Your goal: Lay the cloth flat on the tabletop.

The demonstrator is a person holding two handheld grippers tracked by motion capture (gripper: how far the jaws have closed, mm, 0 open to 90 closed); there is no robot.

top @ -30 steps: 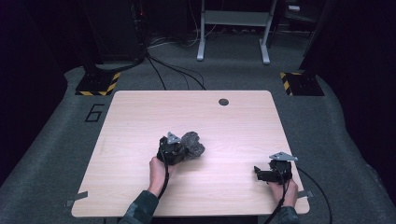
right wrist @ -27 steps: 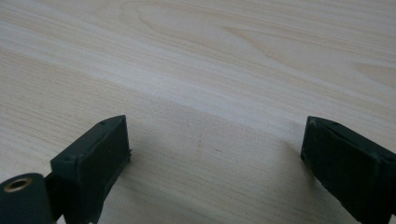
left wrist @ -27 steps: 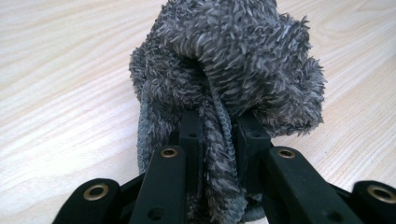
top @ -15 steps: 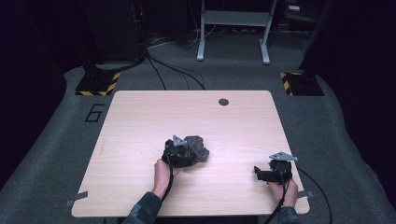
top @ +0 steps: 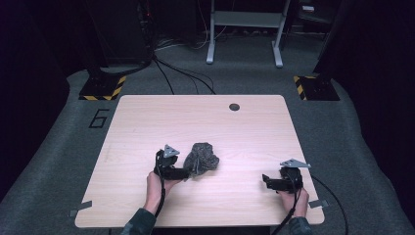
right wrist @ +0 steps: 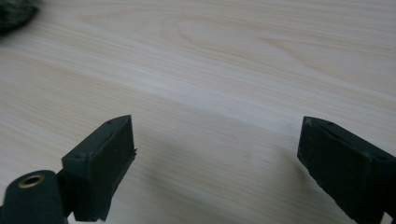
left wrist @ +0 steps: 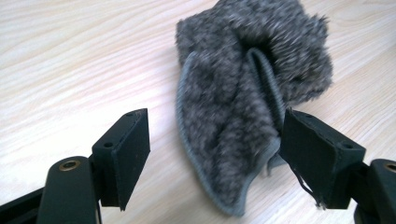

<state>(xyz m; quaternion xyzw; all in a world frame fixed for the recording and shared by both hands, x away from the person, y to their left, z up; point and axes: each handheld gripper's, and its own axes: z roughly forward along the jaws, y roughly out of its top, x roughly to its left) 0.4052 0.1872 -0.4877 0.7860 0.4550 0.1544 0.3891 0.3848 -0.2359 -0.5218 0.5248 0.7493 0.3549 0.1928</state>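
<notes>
Near the middle of the counter (top: 147,122) a crumpled grey fuzzy cloth (top: 201,158) is left lying flat. Left hand-held gripper (top: 185,173) jaws have just been opening, apart either side of its hem, so it's released. Right hand-held gripper (top: 265,179) is parked well apart, jaws wide over bare wood.

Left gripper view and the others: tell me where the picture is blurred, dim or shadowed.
Left gripper view: the grey fuzzy cloth is soft at its far edge, the jaws sharper. Right gripper view: the table is evenly lit, with a faint shadow between the open jaws. High view: the table is bright, the floor and room around it very dark.
</notes>
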